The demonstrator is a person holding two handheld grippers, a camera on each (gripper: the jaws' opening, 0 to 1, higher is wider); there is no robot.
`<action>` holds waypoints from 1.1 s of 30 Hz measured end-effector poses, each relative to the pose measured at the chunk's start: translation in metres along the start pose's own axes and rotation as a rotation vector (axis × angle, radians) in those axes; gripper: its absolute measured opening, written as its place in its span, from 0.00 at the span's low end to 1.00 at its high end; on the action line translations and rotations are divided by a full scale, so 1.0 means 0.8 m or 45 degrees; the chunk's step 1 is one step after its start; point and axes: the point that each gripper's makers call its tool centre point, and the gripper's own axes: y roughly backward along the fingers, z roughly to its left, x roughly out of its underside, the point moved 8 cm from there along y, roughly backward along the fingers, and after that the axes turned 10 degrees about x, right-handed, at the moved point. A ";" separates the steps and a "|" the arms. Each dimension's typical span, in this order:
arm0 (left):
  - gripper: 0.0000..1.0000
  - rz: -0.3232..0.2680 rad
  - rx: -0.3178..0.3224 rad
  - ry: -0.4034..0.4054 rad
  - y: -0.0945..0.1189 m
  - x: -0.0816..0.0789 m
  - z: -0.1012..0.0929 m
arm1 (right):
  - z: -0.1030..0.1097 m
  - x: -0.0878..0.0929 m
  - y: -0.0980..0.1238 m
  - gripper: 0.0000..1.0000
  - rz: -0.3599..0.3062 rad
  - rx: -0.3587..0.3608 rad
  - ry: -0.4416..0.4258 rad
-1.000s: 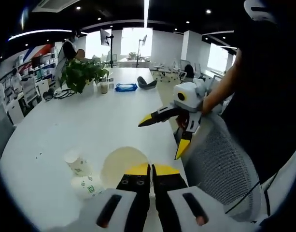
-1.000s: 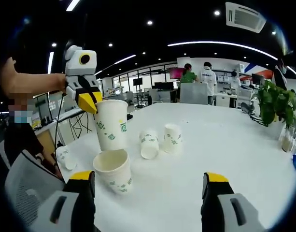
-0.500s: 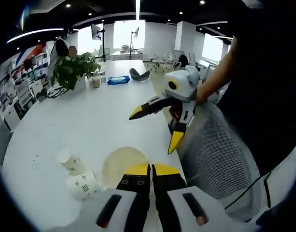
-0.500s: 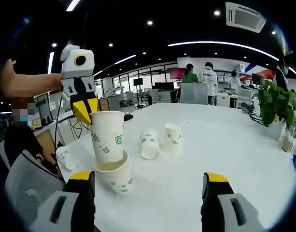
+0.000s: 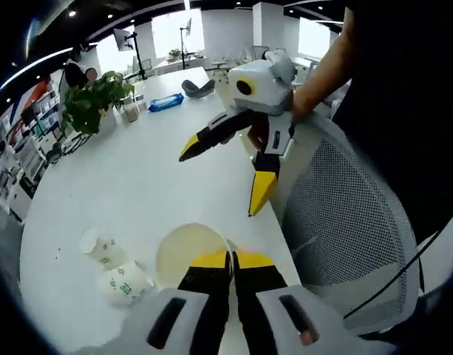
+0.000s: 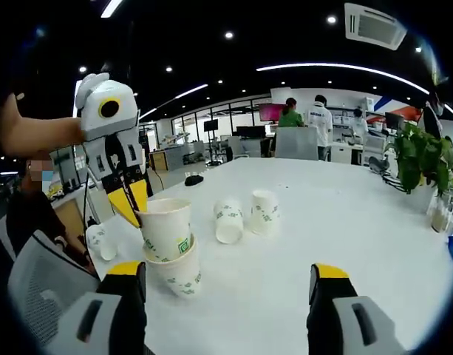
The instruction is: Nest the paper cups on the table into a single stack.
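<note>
The left gripper (image 6: pixel 130 203) pinches the upper cup (image 6: pixel 165 228) by its rim, seated upright in the lower cup (image 6: pixel 178 275). The right gripper (image 6: pixel 225 288) hangs spread wide and holds nothing. 2 loose cups (image 6: pixel 244 214) stand beyond, nearer the right.

I can read no words or numbers anywhere. The paper cups carry green printed marks: a small green square emblem on the nested cup (image 6: pixel 166 231) pinched by my left claw (image 6: pixel 130 201), and green motifs on the two cups (image 6: pixel 245 214) further back on the bench (image 6: pixel 337 222) beyond it. All are too small and blurred to make out as lettering. Green print also shows on the tipped cup (image 5: pixel 125 282).
</note>
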 end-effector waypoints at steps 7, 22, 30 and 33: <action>0.00 0.060 -0.016 -0.009 -0.008 0.011 -0.002 | 0.001 0.001 -0.001 0.92 0.003 -0.007 0.003; 0.00 0.156 0.008 -0.028 -0.036 0.019 -0.004 | 0.003 -0.001 0.001 0.92 0.003 -0.004 0.001; 0.02 0.148 0.013 -0.015 -0.037 0.017 -0.005 | 0.003 0.000 0.000 0.92 0.006 -0.013 0.004; 0.04 0.151 0.015 -0.019 -0.038 0.017 -0.006 | 0.003 0.000 0.000 0.92 0.004 -0.016 0.003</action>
